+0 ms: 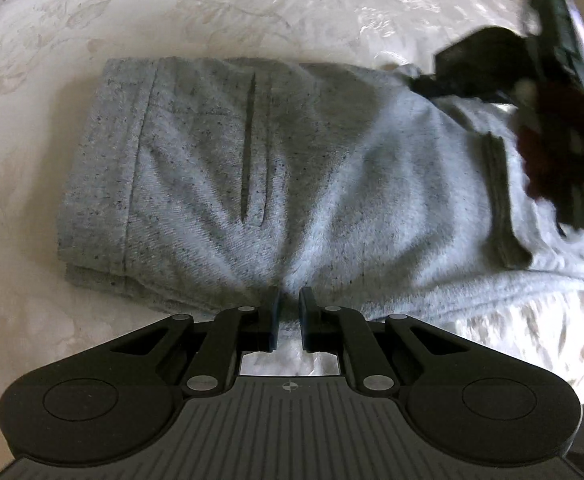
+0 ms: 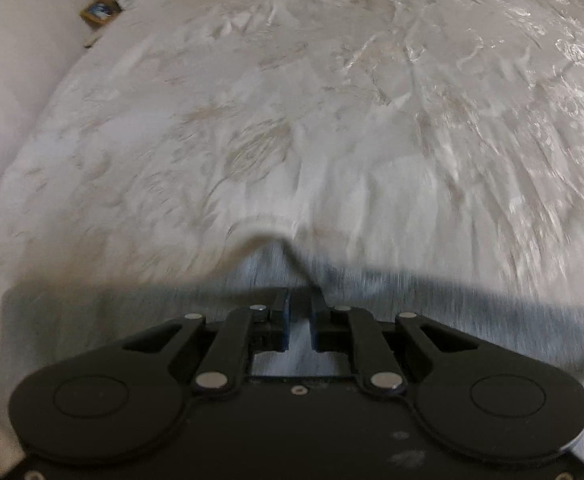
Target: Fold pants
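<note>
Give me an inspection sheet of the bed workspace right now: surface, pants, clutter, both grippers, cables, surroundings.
Surface: white floral-embossed bedspread, wrinkled, covering the bed.
Job's things: grey speckled fleece pants, partly folded in layers, slit pocket facing up; one end lifted at the right of the left wrist view.
Clutter: nothing seen on the bedspread besides the pants.
Grippers: left gripper shut on the near edge of the pants; right gripper shut on grey pants fabric, its view blurred.
Cables: nothing seen.
Surroundings: wooden bedside shelf holding small items beyond the bed's far left corner; pale wall beside it.
</note>
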Demonstrator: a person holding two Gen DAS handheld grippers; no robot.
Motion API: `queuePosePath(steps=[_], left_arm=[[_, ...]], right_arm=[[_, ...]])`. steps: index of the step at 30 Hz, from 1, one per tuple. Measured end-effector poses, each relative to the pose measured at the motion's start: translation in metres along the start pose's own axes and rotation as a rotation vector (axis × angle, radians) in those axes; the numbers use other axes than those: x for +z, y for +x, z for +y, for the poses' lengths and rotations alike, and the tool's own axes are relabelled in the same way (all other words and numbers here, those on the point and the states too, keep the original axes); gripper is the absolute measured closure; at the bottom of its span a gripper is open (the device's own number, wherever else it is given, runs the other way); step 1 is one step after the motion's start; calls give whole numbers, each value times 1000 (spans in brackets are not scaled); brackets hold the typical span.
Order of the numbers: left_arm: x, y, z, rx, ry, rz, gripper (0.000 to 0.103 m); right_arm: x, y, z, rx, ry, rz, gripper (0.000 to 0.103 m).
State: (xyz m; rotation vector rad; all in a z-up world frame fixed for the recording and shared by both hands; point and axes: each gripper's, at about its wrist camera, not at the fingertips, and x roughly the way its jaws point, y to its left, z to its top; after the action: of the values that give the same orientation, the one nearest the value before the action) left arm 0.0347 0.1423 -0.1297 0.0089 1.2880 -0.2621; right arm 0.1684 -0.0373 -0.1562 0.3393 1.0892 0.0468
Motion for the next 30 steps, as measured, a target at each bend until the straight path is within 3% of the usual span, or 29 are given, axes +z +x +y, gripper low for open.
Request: queuePosePath(steps=[4, 8, 12, 17, 19, 20, 25, 26, 28, 30], left_arm=[[-5, -17, 12, -13, -2, -31, 92], [-6, -38, 34, 17, -36, -99, 92], [1, -51, 59, 20, -92, -156, 92], [14, -55, 87, -32, -158, -186, 91], [18, -57, 98, -63, -175, -198, 85], [19, -57, 102, -67, -182, -203, 75], [26, -56, 117, -69, -198, -221, 49], [27, -54, 119, -65, -194, -218, 39], [30, -47, 121, -64, -187, -201, 31], [35, -35, 123, -73, -173, -166, 31]], right_arm=[[17, 3, 3, -33, 36, -27, 92], [5, -25, 8, 1, 47, -69, 88], [-42, -52, 15, 11, 24, -35, 87], [-120, -70, 16, 6, 22, 97, 87], [-147, -79, 19, 1, 25, 121, 87], [-154, -82, 20, -2, 26, 120, 87], [-163, -97, 22, 1, 67, 110, 84], [-162, -98, 22, 0, 66, 109, 83], [-159, -99, 25, -4, 54, 112, 81], [-160, -100, 26, -2, 39, 133, 79]])
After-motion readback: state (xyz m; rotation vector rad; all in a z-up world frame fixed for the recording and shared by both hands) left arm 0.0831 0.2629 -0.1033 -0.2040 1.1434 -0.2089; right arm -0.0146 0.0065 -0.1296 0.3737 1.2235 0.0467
